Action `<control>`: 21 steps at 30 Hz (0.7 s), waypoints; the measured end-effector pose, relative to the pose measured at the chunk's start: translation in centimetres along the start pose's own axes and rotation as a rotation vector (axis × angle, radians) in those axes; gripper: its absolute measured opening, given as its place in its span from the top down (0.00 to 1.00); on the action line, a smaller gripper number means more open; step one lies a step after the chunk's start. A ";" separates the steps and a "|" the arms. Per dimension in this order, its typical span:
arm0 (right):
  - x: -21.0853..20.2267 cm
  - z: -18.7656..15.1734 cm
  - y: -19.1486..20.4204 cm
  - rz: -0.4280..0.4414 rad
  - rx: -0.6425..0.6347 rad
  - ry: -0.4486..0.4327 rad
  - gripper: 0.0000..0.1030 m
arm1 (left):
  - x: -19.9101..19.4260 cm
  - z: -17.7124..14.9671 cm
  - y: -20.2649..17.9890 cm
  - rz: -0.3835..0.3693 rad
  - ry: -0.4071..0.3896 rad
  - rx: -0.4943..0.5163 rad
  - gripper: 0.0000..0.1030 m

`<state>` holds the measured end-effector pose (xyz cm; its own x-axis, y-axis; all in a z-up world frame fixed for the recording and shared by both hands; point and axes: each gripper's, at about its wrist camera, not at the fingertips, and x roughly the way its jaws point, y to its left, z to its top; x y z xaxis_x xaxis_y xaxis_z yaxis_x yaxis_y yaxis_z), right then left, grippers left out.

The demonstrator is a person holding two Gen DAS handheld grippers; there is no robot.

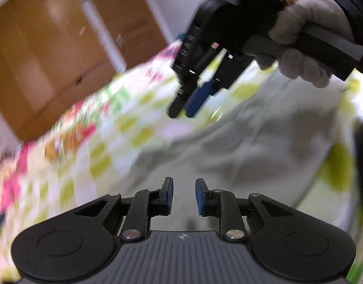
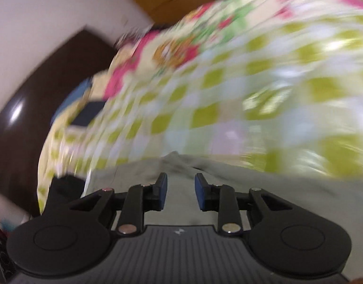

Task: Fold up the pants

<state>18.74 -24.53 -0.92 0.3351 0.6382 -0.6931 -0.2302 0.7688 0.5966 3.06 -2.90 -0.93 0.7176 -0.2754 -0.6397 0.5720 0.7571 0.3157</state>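
Light grey pants [image 1: 247, 137] lie spread on a checked green and white bedsheet [image 1: 115, 127]. My left gripper [image 1: 184, 195] is open and empty, just above the near part of the pants. My right gripper [image 1: 183, 113] shows in the left wrist view, held in a gloved hand above the sheet beside the pants; its fingers are close together there. In the right wrist view the right gripper [image 2: 181, 193] is open and empty over the pants [image 2: 264, 189], near their edge. Both views are blurred by motion.
The bedsheet [image 2: 228, 90] has a pink floral border. A wooden wardrobe [image 1: 51, 47] stands behind the bed. A dark brown board [image 2: 27, 123] and white wall are at the left of the bed.
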 end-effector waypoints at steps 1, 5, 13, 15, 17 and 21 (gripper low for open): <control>2.0 0.8 -0.2 0.013 -0.014 0.043 0.72 | 0.8 -0.6 0.4 -0.003 0.021 -0.029 0.65; 6.5 1.3 -1.5 0.000 -0.053 0.191 0.67 | 2.5 -2.0 0.8 -0.016 0.037 -0.073 0.64; 5.5 0.8 0.2 0.118 -0.113 0.271 0.68 | 3.3 -2.6 1.6 -0.053 -0.013 -0.160 0.64; 5.9 1.4 -0.2 0.065 -0.132 0.235 0.67 | 3.1 -2.8 1.7 -0.054 -0.018 -0.162 0.63; 5.6 2.2 -0.7 0.077 -0.123 0.203 0.67 | 3.0 -2.8 1.7 -0.055 -0.020 -0.168 0.63; 8.3 2.3 -0.2 0.080 -0.165 0.256 0.67 | 3.0 -2.9 1.5 -0.054 -0.025 -0.160 0.63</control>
<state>23.73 -19.46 -5.87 0.0735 0.6702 -0.7386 -0.3988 0.6985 0.5942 4.90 -0.87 -4.43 0.6982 -0.3317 -0.6344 0.5410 0.8249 0.1641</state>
